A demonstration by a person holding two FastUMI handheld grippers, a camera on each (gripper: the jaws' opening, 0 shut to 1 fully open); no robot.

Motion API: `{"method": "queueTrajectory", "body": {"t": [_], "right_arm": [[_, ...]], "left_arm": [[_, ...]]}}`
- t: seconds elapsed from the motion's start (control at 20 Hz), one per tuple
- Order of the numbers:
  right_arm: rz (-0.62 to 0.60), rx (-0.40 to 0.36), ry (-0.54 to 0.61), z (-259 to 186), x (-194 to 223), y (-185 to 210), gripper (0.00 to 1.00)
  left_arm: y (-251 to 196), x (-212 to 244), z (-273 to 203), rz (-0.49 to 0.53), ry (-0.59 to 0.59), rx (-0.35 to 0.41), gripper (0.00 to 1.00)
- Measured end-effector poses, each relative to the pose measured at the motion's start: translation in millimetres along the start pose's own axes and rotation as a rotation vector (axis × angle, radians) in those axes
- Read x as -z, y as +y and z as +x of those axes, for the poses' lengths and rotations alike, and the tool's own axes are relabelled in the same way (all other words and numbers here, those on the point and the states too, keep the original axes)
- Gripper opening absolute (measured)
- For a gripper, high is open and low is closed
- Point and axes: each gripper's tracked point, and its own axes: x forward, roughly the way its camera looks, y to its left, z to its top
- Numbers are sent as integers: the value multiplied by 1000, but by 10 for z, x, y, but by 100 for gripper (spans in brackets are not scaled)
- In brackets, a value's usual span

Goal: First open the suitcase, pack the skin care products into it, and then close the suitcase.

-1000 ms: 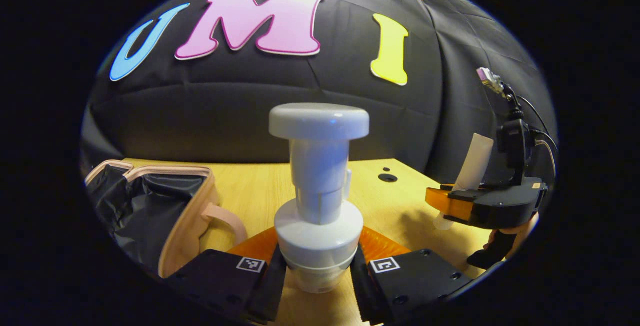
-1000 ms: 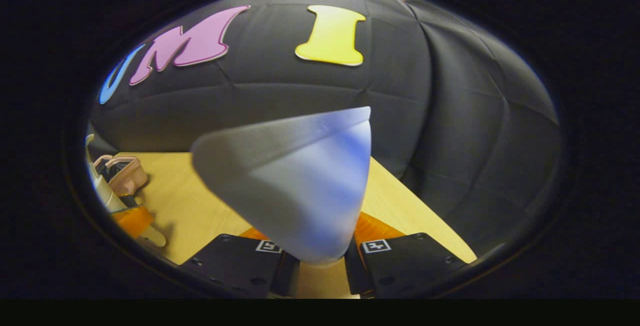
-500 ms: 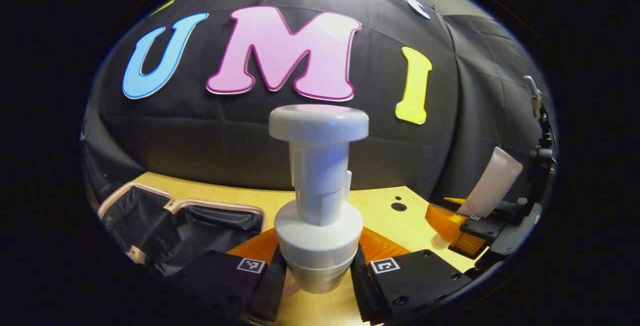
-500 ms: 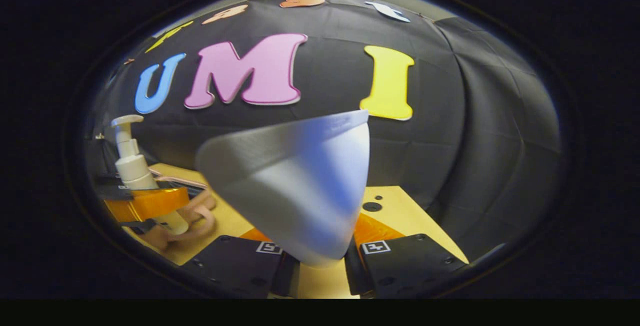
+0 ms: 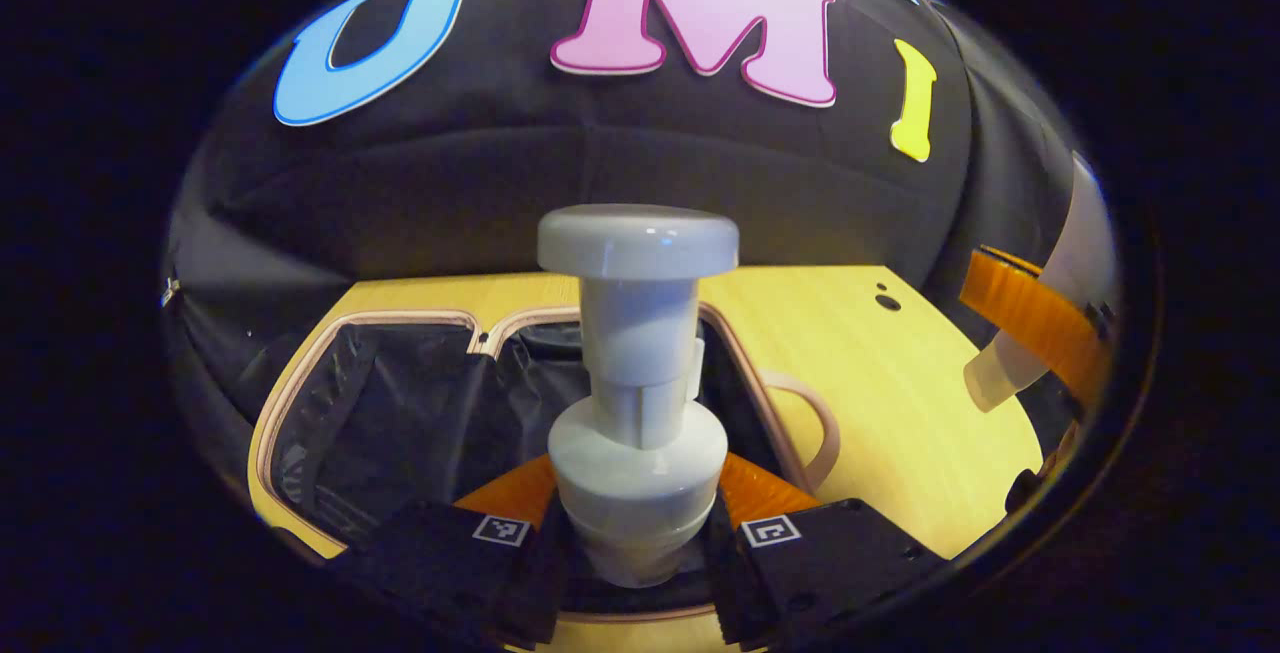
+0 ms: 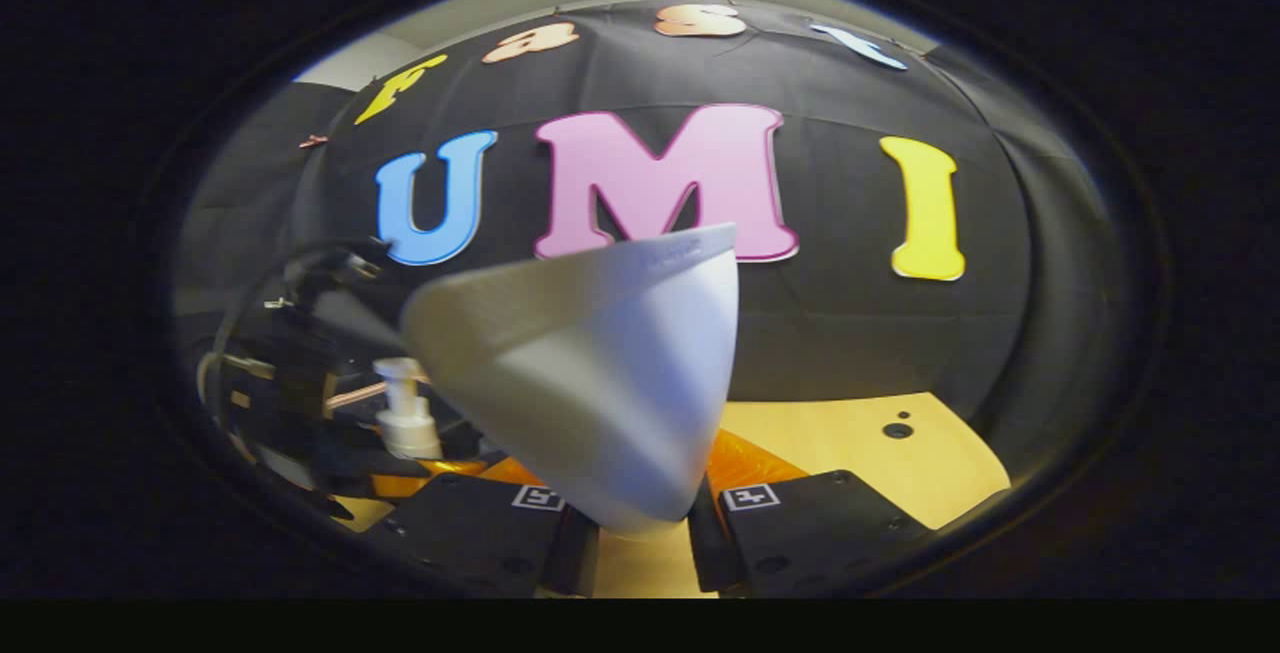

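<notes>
**Two tongs, each with a product, at the open suitcase**

Two tongs are loaded. In the left gripper view the left tongs (image 5: 638, 533) are clamped on the collar of a white pump bottle (image 5: 638, 373), which stands upright between the fingers with its flat pump head on top. Right behind and below the bottle lies the suitcase (image 5: 300, 383), open, its dark lining showing inside a pale pink rim, a pink handle (image 5: 815, 423) curving out on its right side. It rests on the wooden worktop (image 5: 900, 403). At the right edge of this view the other tongs carry a white tube, cap end down, above the worktop.

In the right gripper view the right tongs (image 6: 640, 533) grip that tube (image 6: 600, 383) near its narrow end, the wide flat crimp fanned up and tilted left. Farther left, the pump bottle sits in the other tongs.
</notes>
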Motion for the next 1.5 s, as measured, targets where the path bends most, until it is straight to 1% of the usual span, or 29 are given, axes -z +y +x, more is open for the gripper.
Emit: {"method": "queueTrajectory", "body": {"t": [0.1, 0.15, 0.3, 0.35, 0.4, 0.5, 0.55, 0.6, 0.7, 0.75, 0.8, 0.95, 1.05, 1.15, 1.3, 1.4, 1.45, 1.5], "right_arm": [[28, -23, 26, 63, 74, 225, 45], [34, -29, 32, 82, 91, 278, 46], [27, -42, 45, 107, 136, 400, 46], [13, -39, 50, 101, 157, 392, 46], [2, -31, 59, 110, 181, 358, 46], [21, -36, 88, 130, 268, 354, 46], [27, -35, 98, 136, 294, 336, 46], [26, -33, 101, 152, 288, 316, 46], [18, -34, 109, 187, 284, 315, 46], [17, -38, 116, 205, 297, 336, 46], [23, -44, 122, 219, 303, 365, 46], [58, -68, 166, 309, 365, 497, 46], [56, -79, 210, 398, 453, 586, 46], [70, -80, 282, 474, 641, 702, 46], [89, -64, 401, 606, 989, 861, 46], [91, -52, 475, 659, 1221, 959, 46], [102, -48, 525, 658, 1365, 1014, 47], [128, -26, 588, 656, 1524, 1055, 47]], "left_arm": [[88, 62, 132, 17, 77, 17, 62], [124, 135, 199, 22, 117, 40, 62], [166, 340, 334, -23, 264, 98, 62], [193, 398, 384, -42, 297, 100, 62], [205, 347, 408, -53, 302, 107, 62], [309, 306, 458, -65, 313, 77, 63], [346, 270, 500, -62, 313, 63, 60], [382, 232, 514, -59, 305, 49, 65], [425, 216, 515, -45, 300, 39, 67], [402, 179, 485, -54, 286, 39, 70], [411, 103, 444, -59, 258, 35, 75], [592, -219, 148, -67, 99, -29, 77], [731, -396, -138, -61, -2, -68, 78], [873, -514, -446, -52, -75, -109, 78], [968, -594, -890, -23, -144, -133, 79], [1105, -578, -1074, -10, -171, -150, 78], [1157, -571, -1153, -6, -183, -157, 78], [1175, -564, -1227, -2, -201, -163, 78]]}}
